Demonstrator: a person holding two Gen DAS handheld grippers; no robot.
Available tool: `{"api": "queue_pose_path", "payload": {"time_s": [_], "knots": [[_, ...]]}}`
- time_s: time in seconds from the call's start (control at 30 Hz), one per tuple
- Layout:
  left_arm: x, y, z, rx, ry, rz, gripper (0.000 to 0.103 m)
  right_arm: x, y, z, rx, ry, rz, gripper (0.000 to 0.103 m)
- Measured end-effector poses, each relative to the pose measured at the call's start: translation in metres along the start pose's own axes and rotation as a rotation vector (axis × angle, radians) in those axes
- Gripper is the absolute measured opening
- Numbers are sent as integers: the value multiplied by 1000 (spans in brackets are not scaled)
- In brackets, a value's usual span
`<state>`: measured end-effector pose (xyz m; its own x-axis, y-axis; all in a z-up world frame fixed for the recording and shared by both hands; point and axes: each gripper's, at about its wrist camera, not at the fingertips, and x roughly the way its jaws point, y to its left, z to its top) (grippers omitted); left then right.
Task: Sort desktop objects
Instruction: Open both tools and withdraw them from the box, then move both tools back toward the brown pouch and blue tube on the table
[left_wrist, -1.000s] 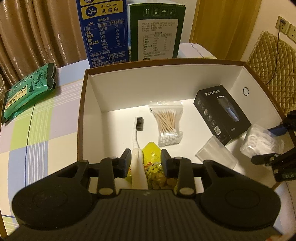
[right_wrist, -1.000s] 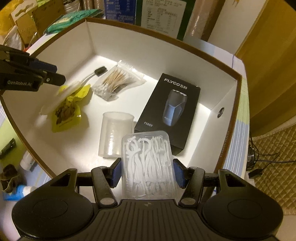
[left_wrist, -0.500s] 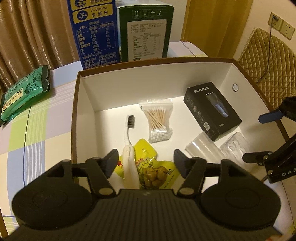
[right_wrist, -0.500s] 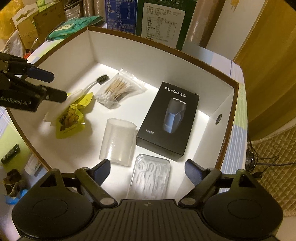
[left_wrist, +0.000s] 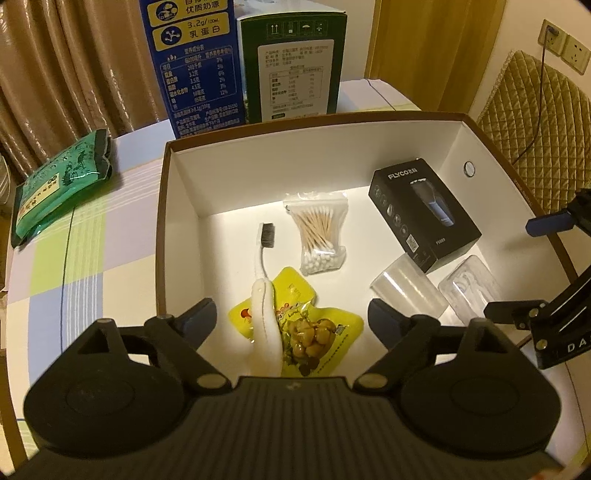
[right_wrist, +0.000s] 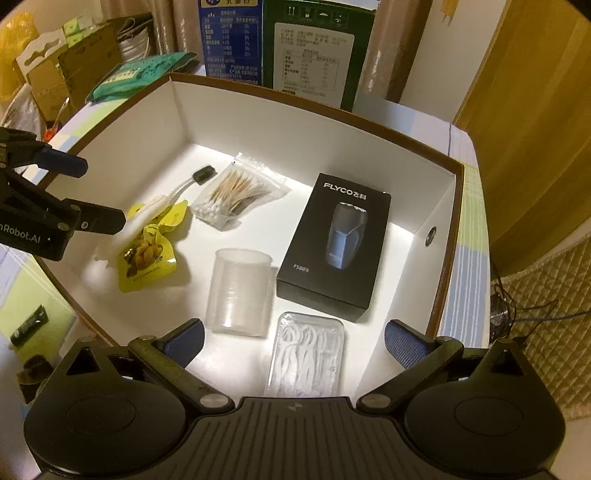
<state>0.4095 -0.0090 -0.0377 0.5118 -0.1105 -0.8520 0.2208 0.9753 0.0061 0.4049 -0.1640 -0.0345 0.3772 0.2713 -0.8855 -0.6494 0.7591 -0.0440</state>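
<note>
A brown-rimmed white box (left_wrist: 173, 206) (right_wrist: 448, 206) holds the sorted items. My left gripper (left_wrist: 291, 317) hovers over a white toothbrush (left_wrist: 264, 295) lying on a yellow snack pouch (left_wrist: 314, 328); its jaws are opening and touch neither. My right gripper (right_wrist: 293, 339) hangs above a clear case of floss picks (right_wrist: 306, 354), jaws still opening, the case lying free on the box floor. Also in the box are a bag of cotton swabs (left_wrist: 319, 232) (right_wrist: 236, 195), a black shaver box (left_wrist: 424, 218) (right_wrist: 338, 240) and a clear plastic cup (left_wrist: 406, 291) (right_wrist: 238, 291).
A blue carton (left_wrist: 192, 62) and a green carton (left_wrist: 295, 62) stand behind the box. A green packet (left_wrist: 61, 181) lies on the checked tablecloth (left_wrist: 74, 266) at the left. Cardboard clutter (right_wrist: 55, 66) sits beyond the table; a quilted chair (left_wrist: 543, 110) stands at the right.
Both grippers have opened wide. The left let go of the toothbrush, now resting on the yellow pouch. The right released the floss pick case, which now lies on the box floor.
</note>
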Motion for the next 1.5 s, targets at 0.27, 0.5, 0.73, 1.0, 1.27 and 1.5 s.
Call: {"api": "queue_pose_path", "payload": {"time_s": [0.27,0.5,0.73,1.0,1.27,1.5], "knots": [[-15,-2,-1,0,-14,-4,88,-8,3,-2,21,-22,-11,101],[-31,-5,-5,-7,-25,3,89,-23,5,-6,37,-54,-20,101],[-53,-9,-11,-10,-60,7,90,-40,13,-14,48,-92,-22,101],[-84,-13,-28,-23,-106,7,90,-68,28,-27,63,-148,-16,101],[-117,-10,-52,-53,-152,6,91,-91,45,-44,77,-186,4,101],[-137,-6,-81,-70,-171,23,91,-104,59,-61,89,-209,18,101]]}}
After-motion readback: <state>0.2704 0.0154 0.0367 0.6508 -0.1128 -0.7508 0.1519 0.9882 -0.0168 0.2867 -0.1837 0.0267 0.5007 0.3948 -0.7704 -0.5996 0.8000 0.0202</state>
